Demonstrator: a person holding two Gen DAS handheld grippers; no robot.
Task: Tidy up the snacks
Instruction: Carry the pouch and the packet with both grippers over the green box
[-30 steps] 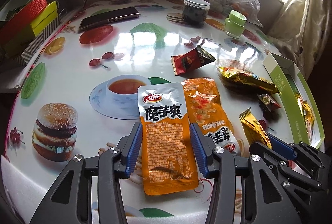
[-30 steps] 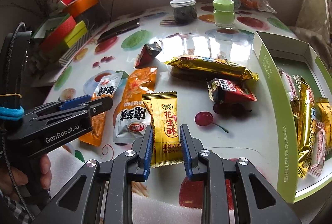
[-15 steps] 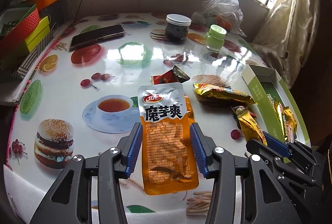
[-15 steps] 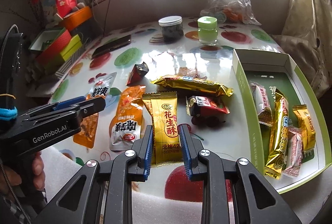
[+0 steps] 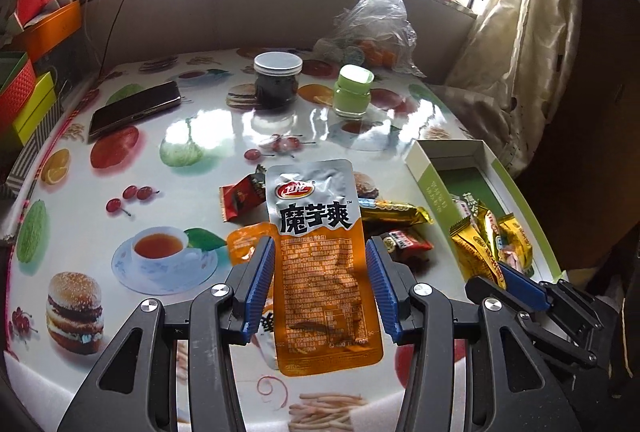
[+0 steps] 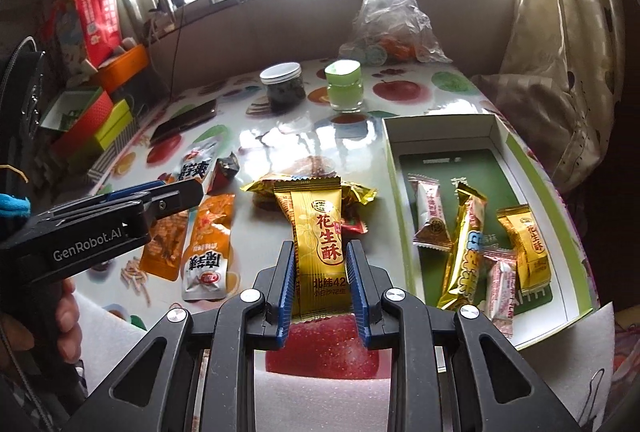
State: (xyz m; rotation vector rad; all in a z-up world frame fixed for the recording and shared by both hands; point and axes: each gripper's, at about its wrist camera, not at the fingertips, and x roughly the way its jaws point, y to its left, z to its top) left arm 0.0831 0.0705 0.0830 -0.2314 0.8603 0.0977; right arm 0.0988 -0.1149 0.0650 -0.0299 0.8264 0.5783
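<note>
My left gripper [image 5: 320, 280] is shut on an orange and silver konjac pouch [image 5: 320, 256] and holds it above the table. My right gripper [image 6: 320, 272] is shut on a gold peanut candy packet [image 6: 320, 248], also lifted. A green and white box [image 6: 500, 135] at the right holds several wrapped snacks [image 6: 464, 252]; it also shows in the left wrist view [image 5: 452, 151]. A second orange pouch [image 6: 208, 244], a long gold bar [image 5: 394, 209], a dark red packet [image 5: 240, 197] and a small red packet [image 5: 404, 242] lie on the table.
A dark jar [image 5: 278, 79], a green jar [image 5: 354, 91], a phone [image 5: 134, 109] and a plastic bag [image 5: 376, 27] sit at the back. Coloured boxes [image 6: 100, 119] stand at the left edge. A curtain [image 5: 520, 31] hangs at the right.
Both grippers have risen and pulled back with their packets, lifting them off the table. More of the box and the window is in view.
</note>
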